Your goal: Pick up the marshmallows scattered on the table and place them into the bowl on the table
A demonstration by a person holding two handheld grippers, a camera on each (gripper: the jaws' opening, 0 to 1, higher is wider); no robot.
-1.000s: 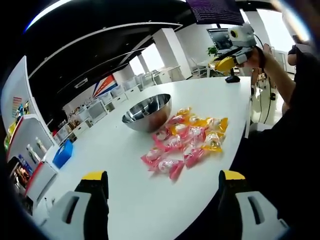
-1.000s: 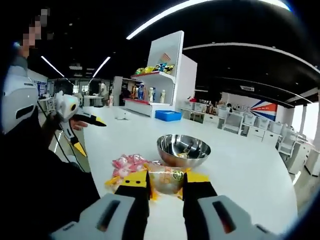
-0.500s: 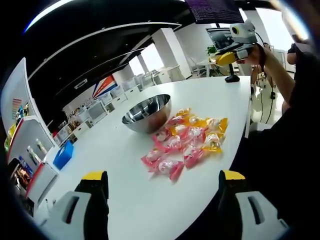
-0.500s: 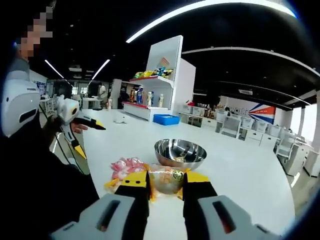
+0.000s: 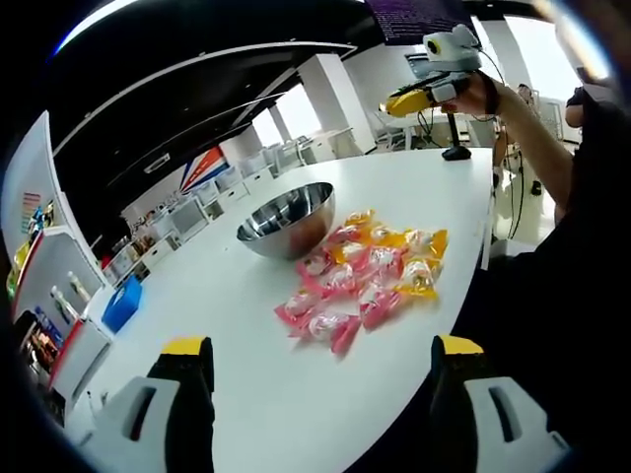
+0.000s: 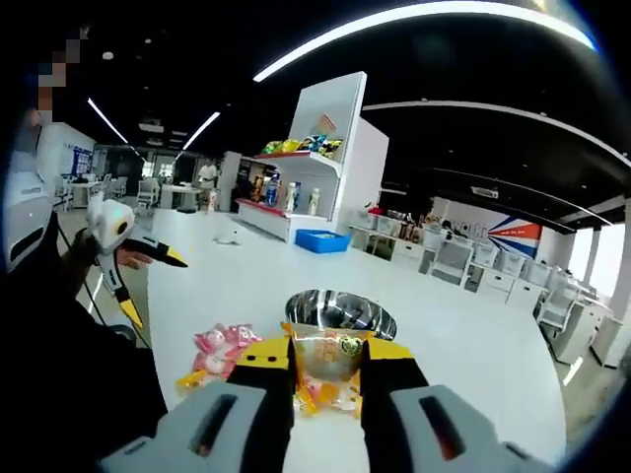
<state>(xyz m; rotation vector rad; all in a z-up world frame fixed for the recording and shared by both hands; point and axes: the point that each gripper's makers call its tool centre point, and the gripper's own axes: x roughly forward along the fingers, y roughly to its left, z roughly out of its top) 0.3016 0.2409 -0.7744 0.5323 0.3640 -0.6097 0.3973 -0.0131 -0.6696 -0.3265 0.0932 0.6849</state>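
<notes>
Aloft, marshmallow (image 6: 326, 357) between right jaws

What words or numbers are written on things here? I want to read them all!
None can be read.
Held marshmallow packet: a round printed mark, too small to read.
Marshmallow packets on the table: print too blurred.
Dark screen overhead: lines of text, too small.
Display shelf: product labels too small.
</notes>
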